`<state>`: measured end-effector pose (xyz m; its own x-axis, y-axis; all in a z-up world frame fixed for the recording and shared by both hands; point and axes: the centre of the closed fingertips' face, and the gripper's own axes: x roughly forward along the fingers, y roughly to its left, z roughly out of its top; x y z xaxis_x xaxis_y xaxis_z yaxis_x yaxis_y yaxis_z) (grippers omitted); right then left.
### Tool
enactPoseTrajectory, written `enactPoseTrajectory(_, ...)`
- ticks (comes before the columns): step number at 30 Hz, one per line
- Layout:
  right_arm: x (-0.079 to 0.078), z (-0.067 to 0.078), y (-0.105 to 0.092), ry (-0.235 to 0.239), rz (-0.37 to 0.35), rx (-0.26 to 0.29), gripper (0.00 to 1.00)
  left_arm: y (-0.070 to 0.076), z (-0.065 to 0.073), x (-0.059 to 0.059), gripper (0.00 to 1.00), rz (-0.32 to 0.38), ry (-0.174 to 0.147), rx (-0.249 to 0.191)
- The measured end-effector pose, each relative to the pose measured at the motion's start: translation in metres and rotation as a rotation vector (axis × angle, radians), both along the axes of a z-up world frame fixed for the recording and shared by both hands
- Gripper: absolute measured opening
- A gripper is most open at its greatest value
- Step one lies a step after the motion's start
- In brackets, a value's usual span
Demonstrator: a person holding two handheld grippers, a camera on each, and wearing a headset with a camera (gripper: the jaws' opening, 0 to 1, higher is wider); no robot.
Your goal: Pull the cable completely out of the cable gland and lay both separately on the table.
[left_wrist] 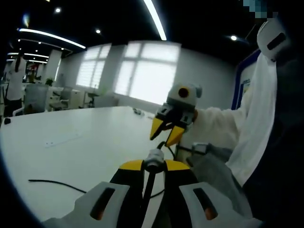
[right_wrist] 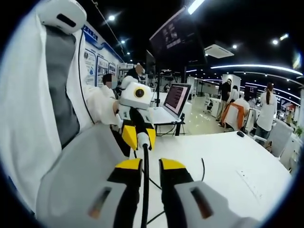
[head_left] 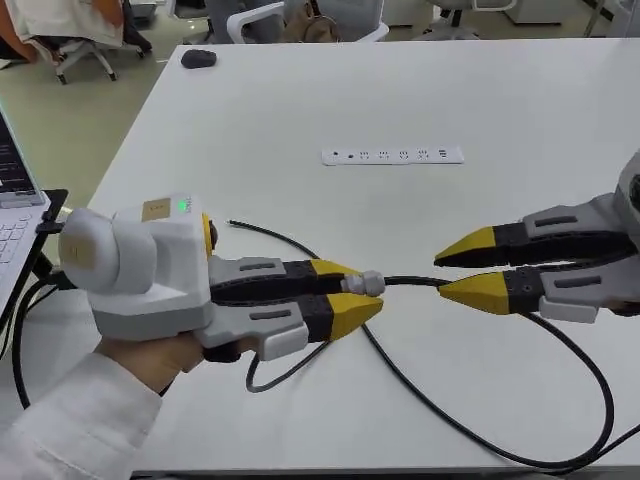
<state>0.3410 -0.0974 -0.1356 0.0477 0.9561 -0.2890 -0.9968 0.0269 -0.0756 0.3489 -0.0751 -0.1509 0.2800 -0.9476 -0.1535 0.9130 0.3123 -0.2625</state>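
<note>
Tabletop [head_left: 420,90] comes first, white and broad, left bare around the work, which I judge gives room to lay the two parts down apart. Across it the black cable [head_left: 410,281] trails in loose loops toward the near edge, and one stretch rises straight between the two tools. The slack probably lets it slide without snagging. The left gripper [head_left: 368,293] has its jaws pressed together on the cable gland [head_left: 362,284], so the fitting is anchored while the cable, which is still threaded through it, gets drawn out. Facing it nose to nose, the right gripper [head_left: 440,278] has its jaws slightly spread. The cable runs between them and lies against one jaw, so this looks like a grip being set up close to the gland for a straight pull. A white power strip [head_left: 392,156] lies well apart, farther back on the table. Its markings are too small to read, and so is the pale label on the left gripper's housing.
</note>
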Motion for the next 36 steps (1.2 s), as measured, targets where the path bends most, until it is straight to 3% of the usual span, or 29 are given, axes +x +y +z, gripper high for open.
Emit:
enactPoseTrajectory(15,-0.005,-0.006,0.016,-0.005,0.071,-0.02,0.03,-0.004,0.002,-0.003,0.17,-0.009,0.0,-0.003)
enactPoseTrajectory(36,0.0,-0.009,0.012,0.009,0.05,0.001,0.03,-0.005,0.001,0.002,0.17,-0.004,0.011,-0.009)
